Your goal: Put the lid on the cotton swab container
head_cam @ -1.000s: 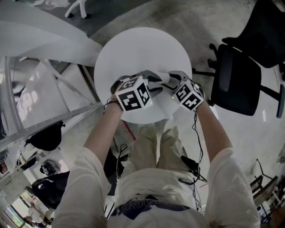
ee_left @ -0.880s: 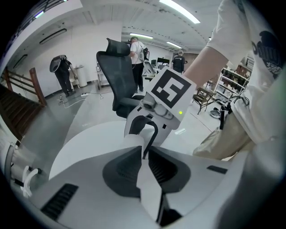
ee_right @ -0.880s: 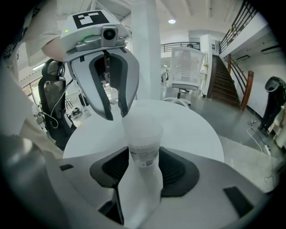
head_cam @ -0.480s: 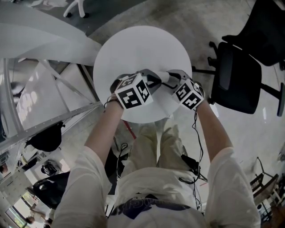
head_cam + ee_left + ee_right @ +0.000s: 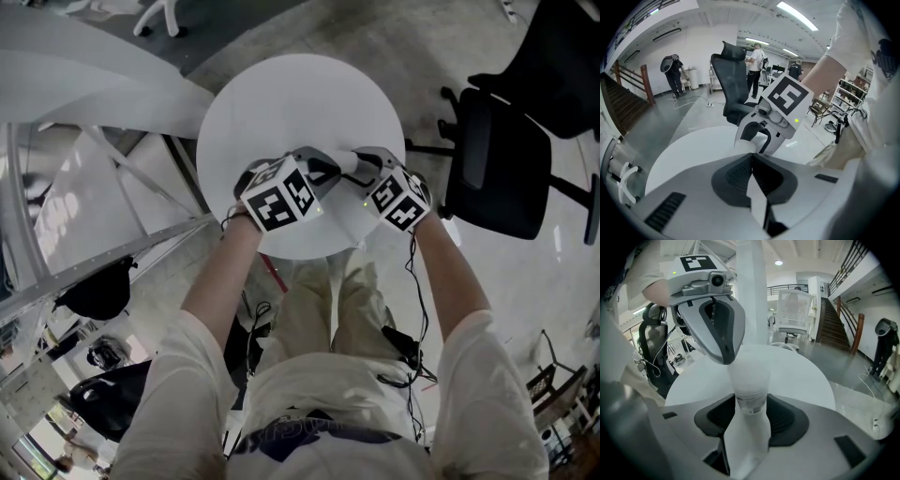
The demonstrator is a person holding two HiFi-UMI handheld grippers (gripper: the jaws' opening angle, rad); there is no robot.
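Note:
The cotton swab container (image 5: pixel 752 389), a translucent tube with a small printed label, stands upright between the pads of my right gripper (image 5: pixel 751 405), which is shut on it. My left gripper (image 5: pixel 724 358) is shut, and its tips rest at the container's top rim. In the left gripper view the left gripper (image 5: pixel 752 157) has its jaws pressed together, with a pale edge of the container (image 5: pixel 743 147) just past them and the right gripper (image 5: pixel 759 138) behind. From the head view both grippers (image 5: pixel 319 171) (image 5: pixel 364 167) meet over the near half of the round white table (image 5: pixel 300 98). I cannot make out a separate lid.
A black office chair (image 5: pixel 497 169) stands right of the table. A white slanted structure and metal frame (image 5: pixel 94 141) lie to the left. People stand far off in the room (image 5: pixel 754 65). A staircase (image 5: pixel 839 319) rises in the background.
Both grippers have edged a little toward the far side of the table. Otherwise they keep the same pose together.

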